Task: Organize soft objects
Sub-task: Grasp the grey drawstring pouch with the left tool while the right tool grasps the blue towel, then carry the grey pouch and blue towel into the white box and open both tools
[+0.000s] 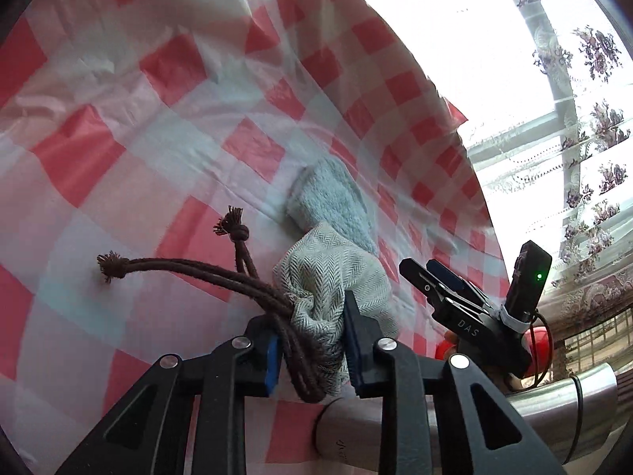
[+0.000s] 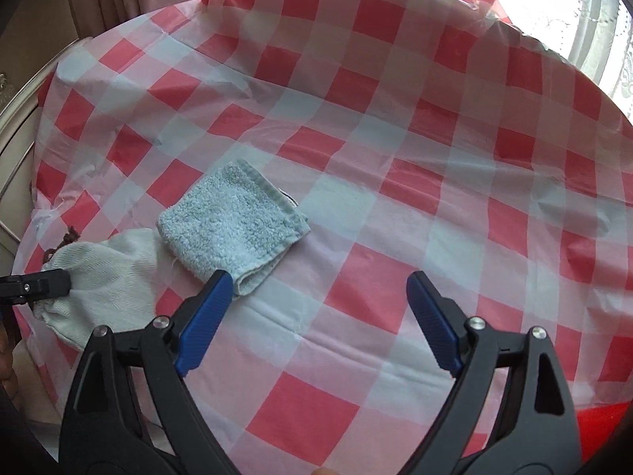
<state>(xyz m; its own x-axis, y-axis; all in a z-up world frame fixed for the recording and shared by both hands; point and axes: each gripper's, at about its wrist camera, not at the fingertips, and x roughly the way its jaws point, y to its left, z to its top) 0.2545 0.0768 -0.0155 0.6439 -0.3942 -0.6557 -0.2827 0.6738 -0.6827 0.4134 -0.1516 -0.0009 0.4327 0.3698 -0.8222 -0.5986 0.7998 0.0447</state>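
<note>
Left gripper (image 1: 312, 352) clamped on the gathered neck of a limp herringbone pouch (image 1: 336, 281), brown cords (image 1: 190, 271) trailing to the left of the jaws over the checked cloth (image 1: 118, 126). Right gripper (image 2: 318, 320) spread wide and empty, folded towel (image 2: 233, 221) just ahead of its left finger. Both likely light, floppy, non-slip; best pinched at a bunched edge or fold.

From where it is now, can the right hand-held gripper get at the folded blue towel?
Probably yes. The right hand-held gripper is open and empty, with the folded blue towel right at its left fingertip, uncovered on the checked tablecloth. The drawstring bag only borders its far side.
</note>
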